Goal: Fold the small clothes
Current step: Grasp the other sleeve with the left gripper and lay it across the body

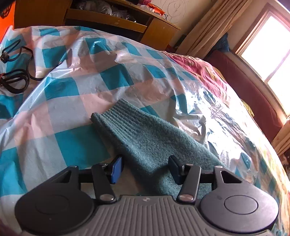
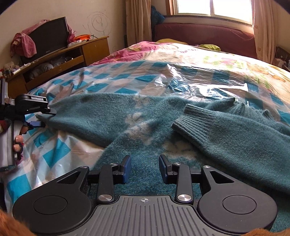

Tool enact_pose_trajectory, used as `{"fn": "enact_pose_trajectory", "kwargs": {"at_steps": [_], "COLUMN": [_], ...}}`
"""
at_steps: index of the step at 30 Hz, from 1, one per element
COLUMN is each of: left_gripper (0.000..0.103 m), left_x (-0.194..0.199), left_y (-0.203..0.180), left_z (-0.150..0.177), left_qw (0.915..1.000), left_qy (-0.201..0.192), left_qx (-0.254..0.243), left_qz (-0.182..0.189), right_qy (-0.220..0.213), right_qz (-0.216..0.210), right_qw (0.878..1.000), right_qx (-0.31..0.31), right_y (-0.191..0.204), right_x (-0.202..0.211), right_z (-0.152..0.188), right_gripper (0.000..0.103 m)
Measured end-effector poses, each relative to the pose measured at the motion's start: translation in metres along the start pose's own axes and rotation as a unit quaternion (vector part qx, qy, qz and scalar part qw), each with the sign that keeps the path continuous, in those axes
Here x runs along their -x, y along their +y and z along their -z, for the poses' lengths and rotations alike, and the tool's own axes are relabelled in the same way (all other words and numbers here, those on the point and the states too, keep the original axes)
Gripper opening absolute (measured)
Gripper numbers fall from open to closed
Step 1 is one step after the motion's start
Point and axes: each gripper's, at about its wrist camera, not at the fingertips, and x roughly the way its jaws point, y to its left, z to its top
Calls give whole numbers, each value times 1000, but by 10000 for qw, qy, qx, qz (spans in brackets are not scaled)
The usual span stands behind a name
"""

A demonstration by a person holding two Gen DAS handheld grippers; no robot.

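1. Closest to the lens in the right wrist view was the right gripper [image 2: 144, 169], jaws spread with nothing between them, hanging low over the body of the teal sweater [image 2: 145, 163]. My guess is it was parked there waiting to pick an edge for a fold.

2. That sweater was lying spread out flat on the checked plastic sheet [image 2: 54, 154] that covered the bed. One sleeve was already crossed over the body, with its ribbed cuff [image 2: 186, 116] sitting around 1 o'clock from the right gripper.

3. Out at 10 o'clock in the same view, the left gripper [image 2: 40, 118] was at the tip of the other sleeve [image 2: 87, 116], which stretched away to the side. It looked close to touching the fabric, though I couldn't tell for sure.

4. From the left wrist view, the left gripper [image 1: 144, 169] had its jaws wide apart and the sleeve's cuff [image 1: 112, 112] ran off toward 11 o'clock. Nothing was pinched; it seemed lined up for a grab so the sleeve could get folded inward.

5. Other stuff around: black cables [image 1: 16, 79] on the sheet at 10 o'clock, well apart from the sweater, a wooden cabinet [image 2: 54, 59] past the bed, and a bright window [image 2: 213, 7] at 12 o'clock.

6. Nothing really blocked the fold, but that crinkly plastic looked slippery, so the knit might slide when pulled.
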Motion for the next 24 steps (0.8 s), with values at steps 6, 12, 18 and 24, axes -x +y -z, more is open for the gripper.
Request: {"fn": "enact_pose_trajectory", "kwargs": {"at_steps": [6, 12, 18, 24], "left_gripper": [39, 15, 14, 15], "left_x": [-12, 3, 46, 83], "left_y": [-1, -21, -101, -206], "left_z": [-6, -11, 11, 101], "left_qw": [9994, 9995, 9825, 9151], "left_qy": [-169, -239, 15, 784], "left_qx": [271, -144, -985, -2415], "left_qz": [-121, 128, 1583, 3133], "right_qy": [-33, -244, -396, -532], "right_qz": [-14, -40, 21, 358], "right_qw": [9998, 9986, 9956, 9898], "right_qx": [-219, -476, -847, -1270], "right_y": [-5, -14, -32, -66], "right_x": [5, 21, 36, 61], "right_z": [1, 3, 14, 26], "right_gripper": [33, 33, 33, 33]}}
